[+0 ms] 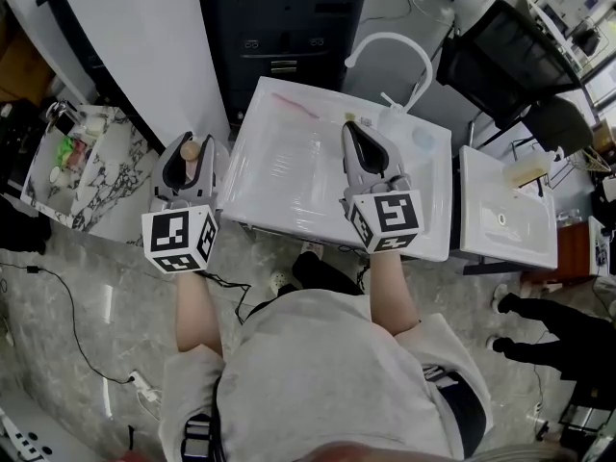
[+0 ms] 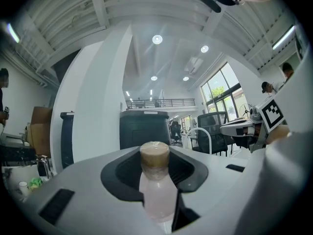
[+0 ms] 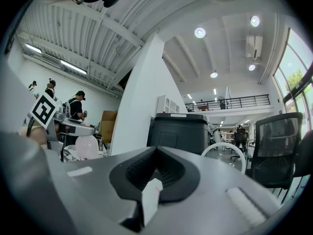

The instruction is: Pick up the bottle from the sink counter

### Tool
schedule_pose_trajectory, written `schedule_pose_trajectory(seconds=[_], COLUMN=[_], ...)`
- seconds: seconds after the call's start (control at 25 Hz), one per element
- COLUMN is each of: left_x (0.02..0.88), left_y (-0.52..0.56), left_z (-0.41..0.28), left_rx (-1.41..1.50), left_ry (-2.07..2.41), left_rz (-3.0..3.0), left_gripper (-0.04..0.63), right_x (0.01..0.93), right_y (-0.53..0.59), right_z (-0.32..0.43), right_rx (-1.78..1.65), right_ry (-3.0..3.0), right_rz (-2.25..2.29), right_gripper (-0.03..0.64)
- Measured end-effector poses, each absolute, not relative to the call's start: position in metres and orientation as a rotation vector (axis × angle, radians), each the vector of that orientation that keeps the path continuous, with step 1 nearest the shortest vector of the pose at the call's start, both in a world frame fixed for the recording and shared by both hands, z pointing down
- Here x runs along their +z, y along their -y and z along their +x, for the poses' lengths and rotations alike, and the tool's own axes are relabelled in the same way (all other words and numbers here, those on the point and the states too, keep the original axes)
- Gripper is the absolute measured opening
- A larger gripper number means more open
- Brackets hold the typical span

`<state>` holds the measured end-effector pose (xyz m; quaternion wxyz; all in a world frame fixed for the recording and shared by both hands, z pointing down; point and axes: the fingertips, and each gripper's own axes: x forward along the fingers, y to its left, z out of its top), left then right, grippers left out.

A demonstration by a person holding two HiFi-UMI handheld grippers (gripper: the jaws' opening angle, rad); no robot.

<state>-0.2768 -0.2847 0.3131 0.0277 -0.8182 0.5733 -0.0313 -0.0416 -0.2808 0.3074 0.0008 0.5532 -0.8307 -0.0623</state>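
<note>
At the far left stands a marble-patterned counter with small clutter on it. Just to its right is the left gripper, its jaws clamped on the bottle. This is a pale, pinkish bottle with a tan cap, and it stands upright between the dark pads. The bottle is off the white sink counter, held in the air beside that counter's left edge, between it and the marble one. Further right, the right gripper hovers over the sink counter, near its right half. Its jaws are drawn close together and carry nothing. Behind it a white curved faucet rises from the back of the counter. A second white basin unit sits to the right, apart from the first. A black office chair stands beyond it.
</note>
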Motion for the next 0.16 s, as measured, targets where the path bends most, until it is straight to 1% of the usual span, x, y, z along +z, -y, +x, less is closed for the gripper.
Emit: schedule_pose_trajectory(seconds=[0.16], left_x=[0.3129], left_y=[0.2840], left_z=[-0.2772], left_rx=[-0.090], left_ry=[-1.762], left_rz=[-2.533], left_gripper=[0.133], right_x=[0.3080], right_y=[0.2806], right_z=[-0.0435], right_rx=[-0.195], right_ry=[2.608], right_rz=[1.738], right_gripper=[0.011])
